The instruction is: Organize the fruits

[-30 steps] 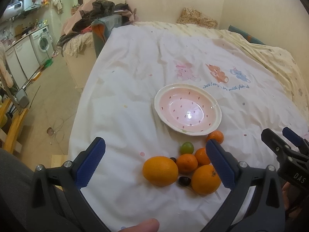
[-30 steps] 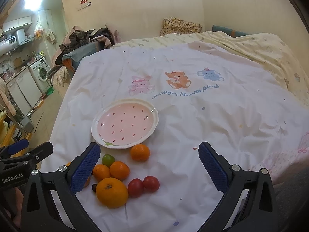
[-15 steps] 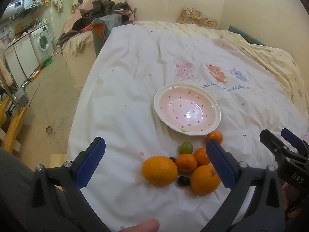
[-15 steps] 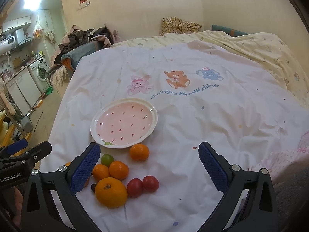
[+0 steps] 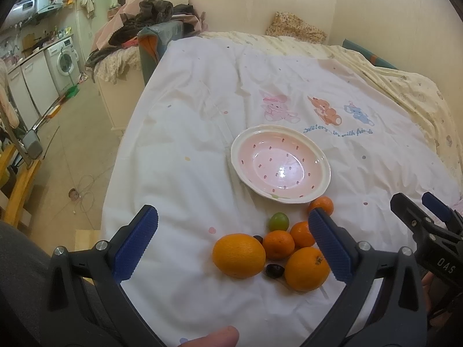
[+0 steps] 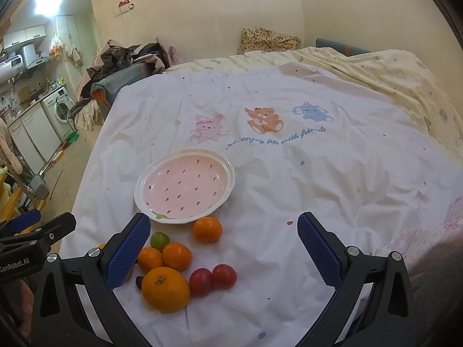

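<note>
Both grippers (image 5: 231,237) (image 6: 224,245) agape; two tomatoes (image 6: 212,279), perhaps, only in right view.

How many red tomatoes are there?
2. Both red tomatoes, one and the other, sit touching side by side on the white sheet, right of the big orange. More could hide behind the gripper fingers.

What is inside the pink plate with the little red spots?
Nothing yet. The pink plate holds no fruit; its whole inside shows. The oranges and tomatoes lie on the sheet beside it.
</note>
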Available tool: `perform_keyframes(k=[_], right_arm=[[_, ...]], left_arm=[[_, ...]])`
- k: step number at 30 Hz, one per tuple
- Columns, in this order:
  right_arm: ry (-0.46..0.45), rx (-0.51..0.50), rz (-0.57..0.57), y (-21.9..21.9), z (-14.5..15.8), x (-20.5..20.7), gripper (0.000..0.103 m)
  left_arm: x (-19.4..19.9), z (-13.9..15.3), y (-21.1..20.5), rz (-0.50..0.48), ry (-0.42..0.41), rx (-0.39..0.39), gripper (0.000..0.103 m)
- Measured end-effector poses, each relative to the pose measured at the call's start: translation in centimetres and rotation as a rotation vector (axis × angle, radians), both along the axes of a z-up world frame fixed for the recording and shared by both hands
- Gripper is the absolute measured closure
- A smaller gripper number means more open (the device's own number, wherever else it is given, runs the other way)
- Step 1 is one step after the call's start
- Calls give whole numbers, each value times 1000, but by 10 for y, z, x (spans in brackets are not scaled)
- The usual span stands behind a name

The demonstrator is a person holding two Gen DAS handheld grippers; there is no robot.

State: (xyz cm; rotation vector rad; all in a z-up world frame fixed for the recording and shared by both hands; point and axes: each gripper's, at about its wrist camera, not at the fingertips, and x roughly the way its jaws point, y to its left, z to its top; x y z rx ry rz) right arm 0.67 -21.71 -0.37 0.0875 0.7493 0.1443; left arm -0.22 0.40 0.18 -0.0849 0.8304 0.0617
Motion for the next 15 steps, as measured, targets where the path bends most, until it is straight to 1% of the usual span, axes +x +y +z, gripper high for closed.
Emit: perform_keyframes(k=[15], right_arm=[[6, -3, 8, 1, -1, 0, 0]], left_arm=[[-2, 1, -2, -1, -13, -3, 0]])
